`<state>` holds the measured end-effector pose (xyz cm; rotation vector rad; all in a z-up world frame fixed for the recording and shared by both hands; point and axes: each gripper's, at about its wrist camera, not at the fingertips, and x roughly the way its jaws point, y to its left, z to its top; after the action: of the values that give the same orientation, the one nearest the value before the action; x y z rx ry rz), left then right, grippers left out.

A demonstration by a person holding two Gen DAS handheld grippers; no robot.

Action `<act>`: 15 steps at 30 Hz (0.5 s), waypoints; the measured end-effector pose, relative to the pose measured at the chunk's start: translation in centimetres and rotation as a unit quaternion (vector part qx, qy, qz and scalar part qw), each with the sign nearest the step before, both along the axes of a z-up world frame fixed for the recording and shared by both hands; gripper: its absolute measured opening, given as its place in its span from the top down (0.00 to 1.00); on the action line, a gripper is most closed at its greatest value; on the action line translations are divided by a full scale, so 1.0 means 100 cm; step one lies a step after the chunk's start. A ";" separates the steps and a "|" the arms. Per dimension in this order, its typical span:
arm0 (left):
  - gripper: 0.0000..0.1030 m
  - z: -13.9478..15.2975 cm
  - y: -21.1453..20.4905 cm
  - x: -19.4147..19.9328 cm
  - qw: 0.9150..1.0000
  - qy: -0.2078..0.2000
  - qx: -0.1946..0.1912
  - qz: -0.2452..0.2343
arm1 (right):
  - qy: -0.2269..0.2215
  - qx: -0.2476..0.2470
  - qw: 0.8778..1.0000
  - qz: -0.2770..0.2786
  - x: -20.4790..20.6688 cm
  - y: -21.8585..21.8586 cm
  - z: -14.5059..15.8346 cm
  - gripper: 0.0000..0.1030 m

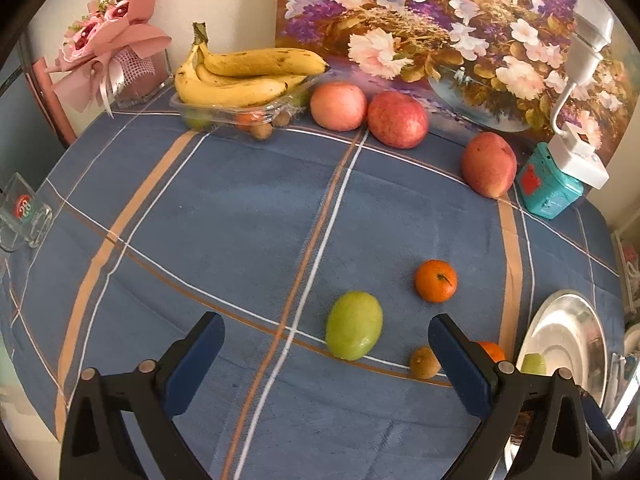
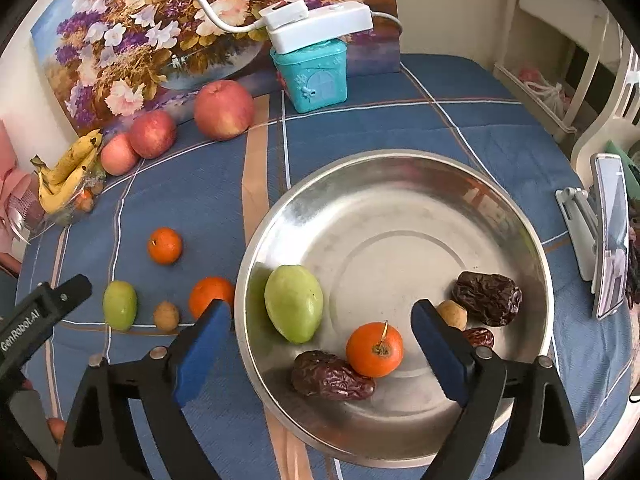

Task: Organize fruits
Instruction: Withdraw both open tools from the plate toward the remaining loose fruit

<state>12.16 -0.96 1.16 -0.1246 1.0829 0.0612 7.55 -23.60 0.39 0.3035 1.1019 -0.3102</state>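
We've got about six fruits in the metal plate (image 2: 400,168), both the left gripper (image 1: 326,344) and right gripper (image 2: 320,328) wide and empty, four small fruits (image 2: 165,245) left of it.

bowl (image 2: 400,184): shiny metal | tablecloth (image 1: 240,220): matt woven cloth | dates (image 2: 332,376): wrinkled, glossy

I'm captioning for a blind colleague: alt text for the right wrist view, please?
An open right gripper hovers over a steel bowl holding a green fruit, an orange and dried dates. More fruit lies on the blue tablecloth.
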 end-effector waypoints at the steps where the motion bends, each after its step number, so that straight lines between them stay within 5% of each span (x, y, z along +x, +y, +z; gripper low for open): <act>1: 0.00 0.000 0.001 0.001 1.000 0.001 -0.001 0.000 | -0.001 -0.004 1.000 0.000 0.000 0.001 0.000 0.09; 15: 0.00 -0.002 0.018 0.013 0.999 0.004 -0.031 -0.025 | -0.031 0.019 0.997 0.061 0.017 0.034 0.007 0.09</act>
<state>13.45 0.86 0.91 -0.1531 1.0966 -0.0168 9.25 -20.22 1.13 0.2774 1.0605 -0.1704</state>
